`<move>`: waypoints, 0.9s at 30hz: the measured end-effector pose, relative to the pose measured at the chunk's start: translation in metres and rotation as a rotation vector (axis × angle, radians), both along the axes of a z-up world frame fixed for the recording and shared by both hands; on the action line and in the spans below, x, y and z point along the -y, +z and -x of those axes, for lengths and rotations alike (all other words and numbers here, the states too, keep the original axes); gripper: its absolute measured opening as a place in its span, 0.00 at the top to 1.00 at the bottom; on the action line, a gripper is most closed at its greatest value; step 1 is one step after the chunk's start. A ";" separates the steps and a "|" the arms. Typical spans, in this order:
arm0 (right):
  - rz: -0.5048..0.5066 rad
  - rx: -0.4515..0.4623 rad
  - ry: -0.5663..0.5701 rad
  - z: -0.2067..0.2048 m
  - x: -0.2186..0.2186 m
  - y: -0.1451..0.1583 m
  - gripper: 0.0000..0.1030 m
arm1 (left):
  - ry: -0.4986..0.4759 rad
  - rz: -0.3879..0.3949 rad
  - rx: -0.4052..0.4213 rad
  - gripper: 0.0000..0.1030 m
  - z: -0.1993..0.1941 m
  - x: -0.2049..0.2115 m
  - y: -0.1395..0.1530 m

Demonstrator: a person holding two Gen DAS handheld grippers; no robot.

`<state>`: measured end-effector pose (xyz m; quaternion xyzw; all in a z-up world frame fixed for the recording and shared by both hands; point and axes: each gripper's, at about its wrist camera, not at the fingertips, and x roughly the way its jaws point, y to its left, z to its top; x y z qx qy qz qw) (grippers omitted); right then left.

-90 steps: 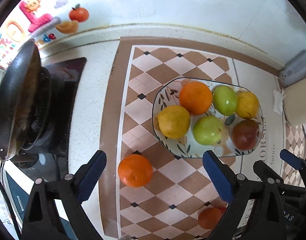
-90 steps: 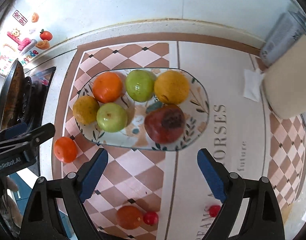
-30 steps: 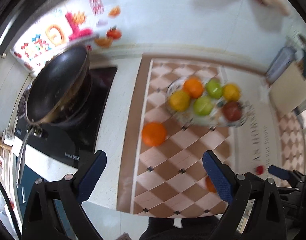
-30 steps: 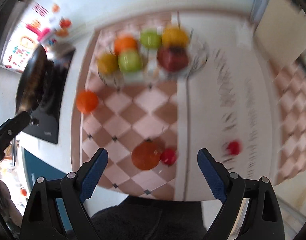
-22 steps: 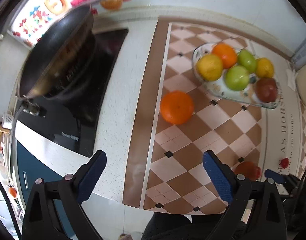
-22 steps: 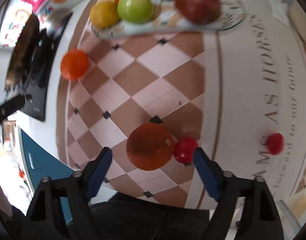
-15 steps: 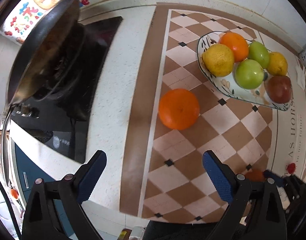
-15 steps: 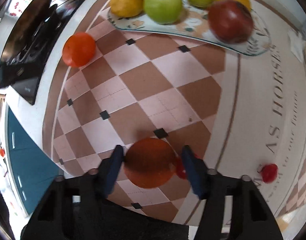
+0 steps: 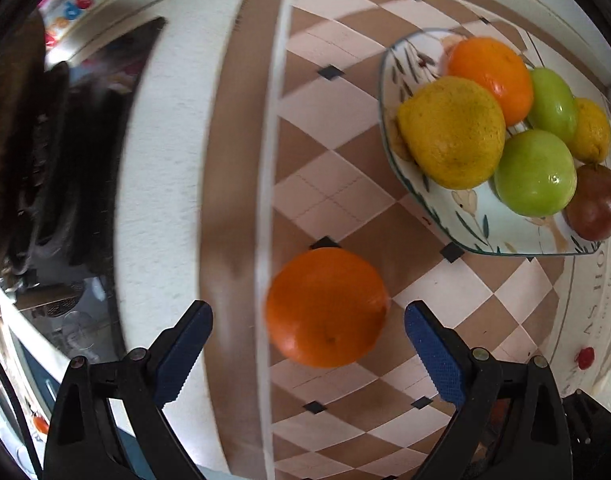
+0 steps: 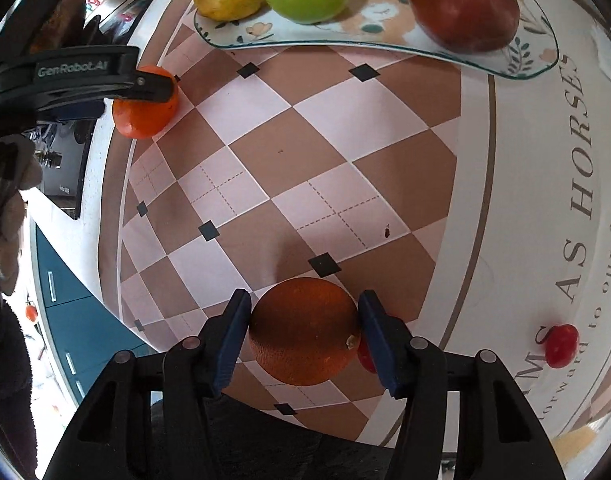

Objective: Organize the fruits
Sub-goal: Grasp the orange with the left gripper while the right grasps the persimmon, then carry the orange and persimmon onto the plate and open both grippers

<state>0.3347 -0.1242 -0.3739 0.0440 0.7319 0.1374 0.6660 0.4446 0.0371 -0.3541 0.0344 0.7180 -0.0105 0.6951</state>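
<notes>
1. Right hand-held gripper (image 10: 303,336): its blue pads (image 10: 233,338) are pressed against both sides of a dark orange (image 10: 304,332), which is pinched between them low over the checkered mat (image 10: 305,152) on the worktop (image 10: 545,200).
2. A small red tomato (image 10: 363,354) is seen just behind the right pad, touching or nearly touching the dark orange; another small tomato (image 10: 561,345) lies well apart on the lettered part of the mat.
3. Left hand-held gripper (image 9: 307,354): its jaws are spread wide, and a bright orange (image 9: 326,306) lies between them on the mat, with gaps visible on both sides.
4. A glass plate (image 9: 457,224) is seen beyond, carrying a yellow citrus (image 9: 451,132), an orange, two green apples (image 9: 535,172), a lemon and a dark red fruit (image 9: 595,204).
5. A black stove (image 9: 65,168) is seen at the left edge.
</notes>
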 end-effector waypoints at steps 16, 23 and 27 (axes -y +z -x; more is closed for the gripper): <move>-0.042 -0.054 -0.011 0.000 0.010 0.002 0.37 | -0.023 0.123 -0.017 0.40 0.078 0.024 0.007; -0.024 -0.062 0.020 0.003 0.008 0.003 0.37 | 0.003 0.139 -0.034 0.40 0.106 0.026 -0.007; -0.020 -0.067 0.027 0.006 0.006 0.003 0.37 | -0.012 0.117 -0.014 0.40 0.105 0.031 -0.008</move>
